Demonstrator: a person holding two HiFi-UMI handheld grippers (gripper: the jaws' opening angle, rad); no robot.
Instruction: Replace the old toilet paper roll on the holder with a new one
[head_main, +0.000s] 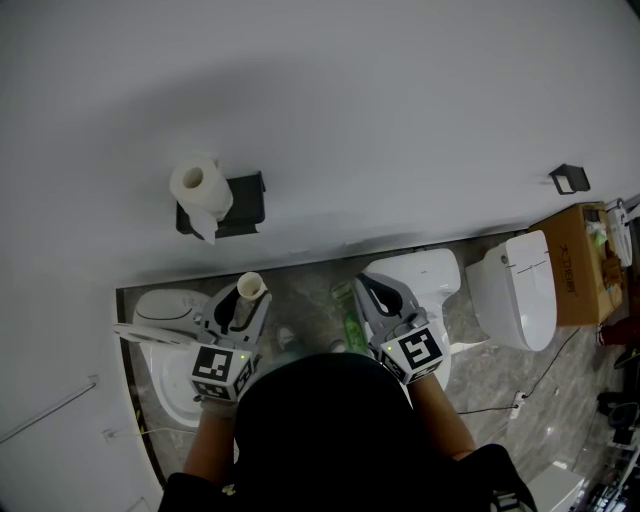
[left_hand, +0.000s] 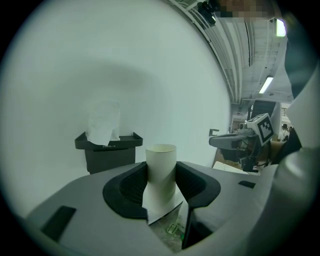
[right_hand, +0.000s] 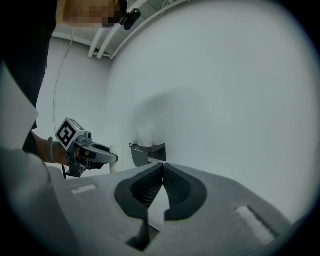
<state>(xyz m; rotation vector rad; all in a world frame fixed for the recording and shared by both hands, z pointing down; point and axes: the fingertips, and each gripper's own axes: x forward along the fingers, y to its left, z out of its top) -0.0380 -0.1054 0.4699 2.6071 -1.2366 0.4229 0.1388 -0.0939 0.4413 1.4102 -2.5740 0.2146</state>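
My left gripper (head_main: 246, 298) is shut on an empty cardboard tube (head_main: 249, 287), which stands upright between its black pads (left_hand: 131, 186). The tube (left_hand: 161, 169) is plain, with a torn paper flap at its base. On the white wall ahead hangs a black holder (head_main: 243, 203) with a full white toilet paper roll (head_main: 200, 188) on it, a loose sheet hanging down. In the left gripper view the holder (left_hand: 109, 152) and the roll (left_hand: 103, 122) sit left of the tube. My right gripper (head_main: 373, 291) is shut with nothing in it (right_hand: 162, 172), level with the left gripper (right_hand: 113, 159).
A white toilet (head_main: 512, 290) stands at the right, another (head_main: 420, 272) under my right hand, and a bowl (head_main: 165, 335) at the left. A cardboard box (head_main: 580, 262) is at the far right. A green bottle (head_main: 352, 325) lies on the floor. A small black bracket (head_main: 568, 179) hangs on the wall.
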